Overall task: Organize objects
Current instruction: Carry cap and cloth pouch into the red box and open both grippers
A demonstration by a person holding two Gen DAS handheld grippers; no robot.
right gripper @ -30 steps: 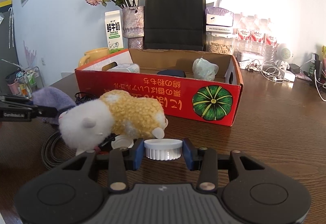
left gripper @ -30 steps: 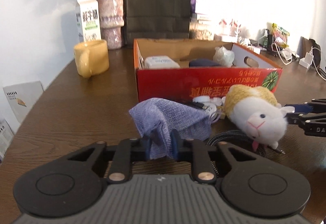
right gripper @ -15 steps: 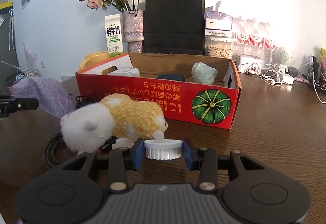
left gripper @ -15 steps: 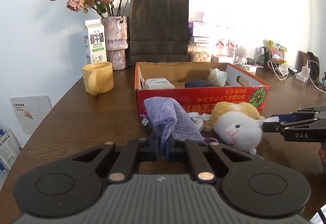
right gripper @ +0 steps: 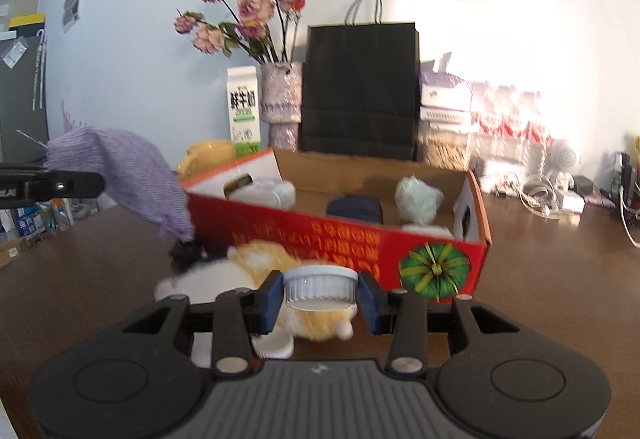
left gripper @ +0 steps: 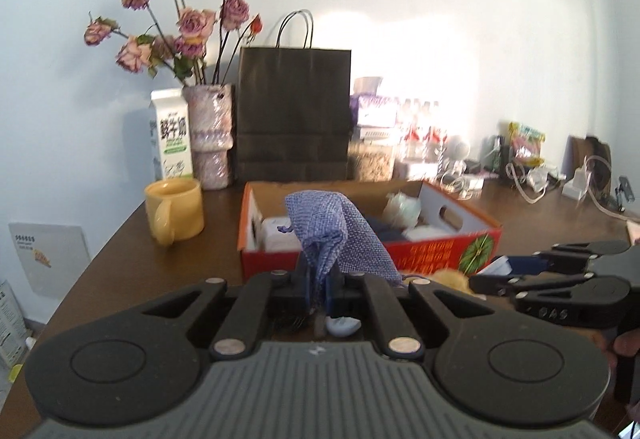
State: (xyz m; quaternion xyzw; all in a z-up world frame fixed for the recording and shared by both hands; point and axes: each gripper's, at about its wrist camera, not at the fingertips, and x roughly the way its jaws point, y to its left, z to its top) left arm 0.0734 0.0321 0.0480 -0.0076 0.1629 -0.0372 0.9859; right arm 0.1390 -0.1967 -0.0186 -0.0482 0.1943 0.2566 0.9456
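Lifted off the surface (right gripper: 560, 263) since a second ago, both loads now hang short of the red box (right gripper: 360, 239), which already holds several items. Plush hamster (right gripper: 256, 271) remains outside. Left hand-held gripper (left gripper: 319, 289) pinches the purple cloth pouch (left gripper: 336, 235); right hand-held gripper (right gripper: 320, 297) clamps the white lid (right gripper: 320, 285).

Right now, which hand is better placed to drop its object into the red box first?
Left. Its fingers hold the purple pouch high beside the red box wall; the right fingers hold the white lid lower, before it.
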